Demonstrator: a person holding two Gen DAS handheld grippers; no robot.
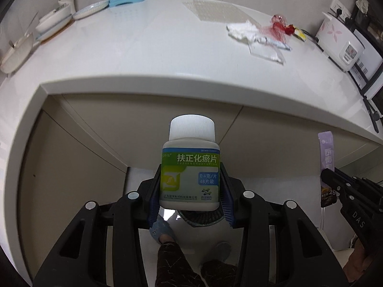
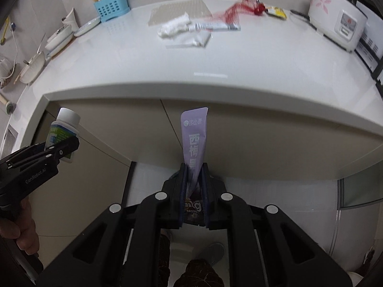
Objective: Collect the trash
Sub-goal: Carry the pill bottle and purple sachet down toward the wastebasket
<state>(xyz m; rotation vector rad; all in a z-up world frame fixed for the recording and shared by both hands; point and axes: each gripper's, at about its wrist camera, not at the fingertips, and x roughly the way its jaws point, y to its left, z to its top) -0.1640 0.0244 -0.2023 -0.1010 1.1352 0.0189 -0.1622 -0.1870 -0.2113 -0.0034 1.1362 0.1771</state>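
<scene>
The left gripper (image 1: 191, 191) has its jaws pinching a white plastic pill bottle (image 1: 190, 167) with a ribbed cap and green-and-blue label, held below the surface's front edge. The right gripper (image 2: 194, 191) has its jaws pressed tight on a flat purple sachet (image 2: 194, 138); its lower end is hidden between them. Beyond, on the glossy white surface (image 1: 167, 47), lie crumpled white tissue (image 1: 241, 30), a blurred red net (image 2: 229, 12) and a small tube (image 2: 213, 26).

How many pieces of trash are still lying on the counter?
5, clustered at the far right: crumpled tissue, tube, clear plastic bag, red net, yellow wrapper. Smaller bits may be hidden underneath.
</scene>
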